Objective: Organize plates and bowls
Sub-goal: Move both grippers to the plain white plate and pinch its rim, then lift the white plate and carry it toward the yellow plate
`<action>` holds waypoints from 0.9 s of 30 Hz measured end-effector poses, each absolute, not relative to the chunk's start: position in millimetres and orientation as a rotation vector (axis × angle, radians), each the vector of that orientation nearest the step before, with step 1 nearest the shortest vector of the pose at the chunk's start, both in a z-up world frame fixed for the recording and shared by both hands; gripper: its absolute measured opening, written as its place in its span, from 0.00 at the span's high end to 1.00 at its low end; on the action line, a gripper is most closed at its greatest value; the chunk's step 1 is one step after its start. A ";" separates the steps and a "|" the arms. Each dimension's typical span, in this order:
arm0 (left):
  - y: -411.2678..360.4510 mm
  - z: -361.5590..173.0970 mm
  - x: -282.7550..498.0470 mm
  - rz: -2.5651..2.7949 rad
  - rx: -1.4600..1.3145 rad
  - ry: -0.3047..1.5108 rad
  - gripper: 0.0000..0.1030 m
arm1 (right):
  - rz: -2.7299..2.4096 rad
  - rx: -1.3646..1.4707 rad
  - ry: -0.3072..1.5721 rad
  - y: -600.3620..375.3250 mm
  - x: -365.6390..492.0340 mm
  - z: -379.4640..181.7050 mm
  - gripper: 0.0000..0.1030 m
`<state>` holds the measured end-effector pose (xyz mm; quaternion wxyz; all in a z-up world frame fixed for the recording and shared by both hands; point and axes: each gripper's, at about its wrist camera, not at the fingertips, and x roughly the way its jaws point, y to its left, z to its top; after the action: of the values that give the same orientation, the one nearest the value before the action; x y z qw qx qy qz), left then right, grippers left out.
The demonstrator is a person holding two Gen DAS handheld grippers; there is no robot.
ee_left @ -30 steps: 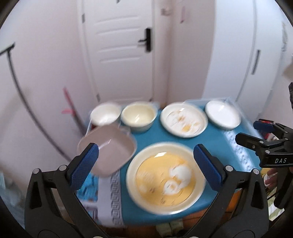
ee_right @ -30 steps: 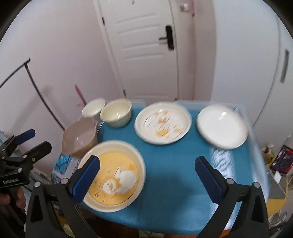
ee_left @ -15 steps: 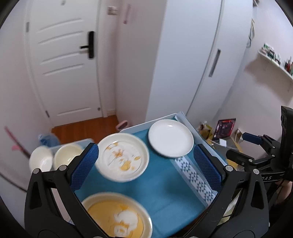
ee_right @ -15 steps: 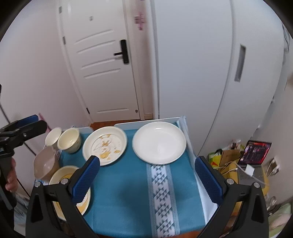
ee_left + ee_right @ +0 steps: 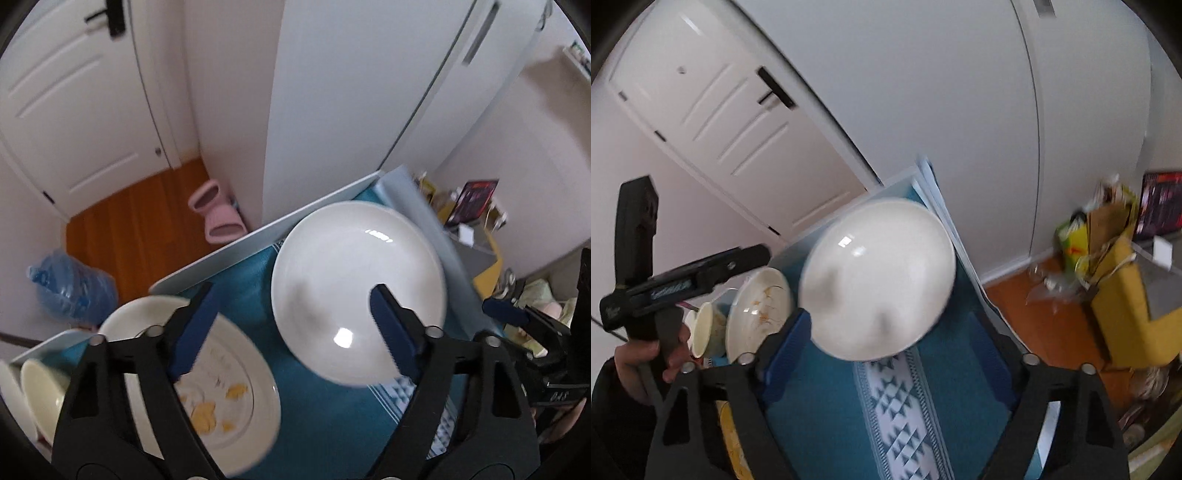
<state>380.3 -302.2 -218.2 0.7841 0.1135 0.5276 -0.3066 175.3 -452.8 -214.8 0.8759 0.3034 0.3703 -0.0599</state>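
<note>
A plain white plate (image 5: 354,288) lies at the far right of the blue tablecloth (image 5: 325,421); it also shows in the right wrist view (image 5: 879,277). A white plate with orange marks (image 5: 218,391) lies to its left, also seen in the right wrist view (image 5: 757,310). Cream bowls (image 5: 37,391) stand further left. My left gripper (image 5: 291,336) is open above the cloth between the two plates. My right gripper (image 5: 890,350) is open, just short of the white plate's near rim. Both are empty.
A white door (image 5: 74,110) and wardrobe (image 5: 351,92) stand behind the table. Pink slippers (image 5: 218,214) and a blue water jug (image 5: 70,291) lie on the wooden floor. A yellow stool with clutter (image 5: 1126,295) stands right of the table. A yellow plate's edge (image 5: 733,443) shows bottom left.
Both grippers have swung right and moved closer to the plain white plate, which now looms large in both views. The yellow plate and brown dish have left the left wrist view.
</note>
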 end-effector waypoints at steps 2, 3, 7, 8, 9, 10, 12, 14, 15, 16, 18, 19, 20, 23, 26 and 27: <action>-310.3 -239.0 393.2 -0.653 0.269 1.170 0.35 | -0.117 0.661 0.801 -455.2 185.3 -233.0 0.34; -311.8 -246.9 397.7 -0.652 0.275 1.185 0.36 | -0.120 0.673 0.808 -454.9 188.6 -239.1 0.37; -316.6 -274.7 413.3 -0.656 0.304 1.236 0.49 | -0.167 0.729 0.822 -455.0 199.8 -260.5 0.48; -317.6 -280.3 416.1 -0.659 0.311 1.246 0.51 | -0.176 0.740 0.829 -454.1 202.5 -265.4 0.51; -317.7 -283.9 417.8 -0.661 0.312 1.254 0.53 | -0.182 0.747 0.835 -455.0 205.0 -268.0 0.53; -318.3 -287.4 420.1 -0.664 0.310 1.260 0.57 | -0.187 0.753 0.840 -454.2 207.2 -271.1 0.58; -318.4 -290.8 422.6 -0.677 0.303 1.271 0.63 | -0.194 0.750 0.842 -454.1 210.3 -273.0 0.65; -319.8 -295.4 424.0 -0.688 0.310 1.278 0.71 | -0.205 0.740 0.838 -453.7 212.6 -272.4 0.68; -321.0 -296.7 423.4 -0.695 0.316 1.279 0.73 | -0.209 0.738 0.839 -454.0 213.9 -272.1 0.69; -322.2 -297.7 422.8 -0.708 0.317 1.277 0.77 | -0.217 0.735 0.840 -454.7 214.3 -272.2 0.70; -326.6 -294.6 418.0 -0.720 0.334 1.266 0.80 | -0.227 0.731 0.840 -455.7 215.3 -273.5 0.73; -326.9 -294.8 417.7 -0.717 0.341 1.261 0.80 | -0.233 0.728 0.842 -455.7 215.4 -273.3 0.75; -326.2 -295.3 418.4 -0.717 0.337 1.261 0.80 | -0.235 0.729 0.843 -456.4 215.7 -272.9 0.77; -325.9 -295.5 417.9 -0.716 0.343 1.252 0.80 | -0.230 0.737 0.847 -459.8 215.6 -273.1 0.78; -325.2 -293.5 416.1 -0.710 0.346 1.240 0.80 | -0.223 0.731 0.853 -462.1 216.9 -273.3 0.78; -325.3 -292.5 414.9 -0.709 0.352 1.232 0.80 | -0.221 0.729 0.851 -461.7 216.6 -272.4 0.79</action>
<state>414.9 -325.3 -292.5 0.7437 0.1605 0.5626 -0.3235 216.6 -461.7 -272.4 0.8415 0.3450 0.4025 -0.1044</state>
